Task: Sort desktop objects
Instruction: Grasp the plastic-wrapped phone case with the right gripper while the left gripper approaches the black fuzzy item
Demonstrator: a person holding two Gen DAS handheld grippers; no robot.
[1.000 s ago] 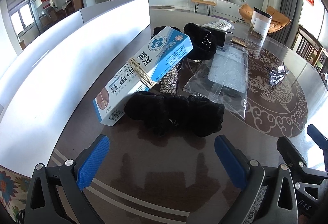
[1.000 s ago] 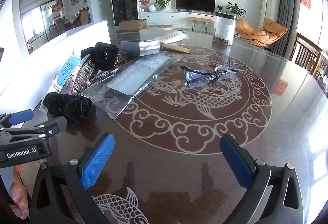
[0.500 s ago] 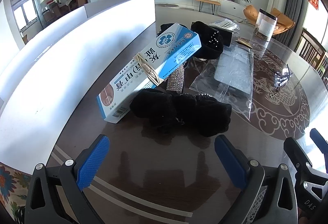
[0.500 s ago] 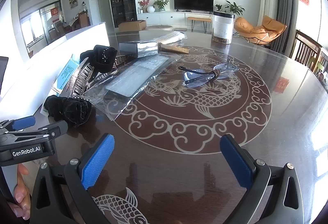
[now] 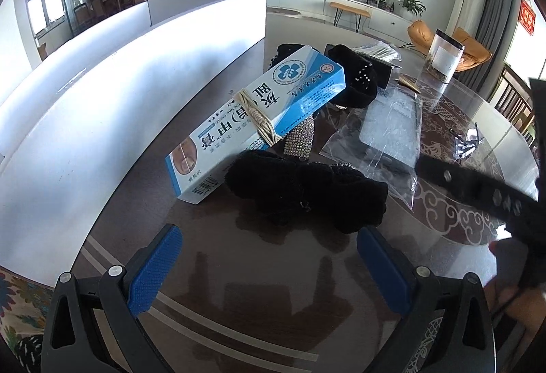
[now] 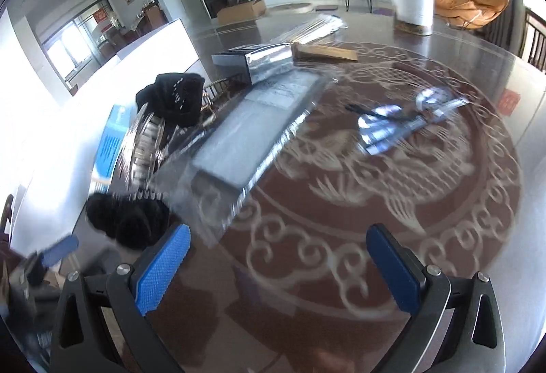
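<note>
Both grippers hover spread and empty over the dark glossy round table (image 6: 477, 236).

The left gripper (image 5: 269, 267) faces a fluffy black fabric bow (image 5: 307, 192) lying against a blue-and-white cardboard medicine box (image 5: 259, 120) tied with twine. The right gripper (image 6: 278, 267) points at a clear plastic sleeve holding a grey flat slab (image 6: 245, 141); its view is smeared, apparently by motion.

One blue medicine box (image 5: 259, 120); two black fuzzy hairpieces (image 5: 307, 192); one rhinestone band (image 5: 302, 139); one clear bag (image 5: 389, 130); one jar (image 5: 443, 57).
</note>
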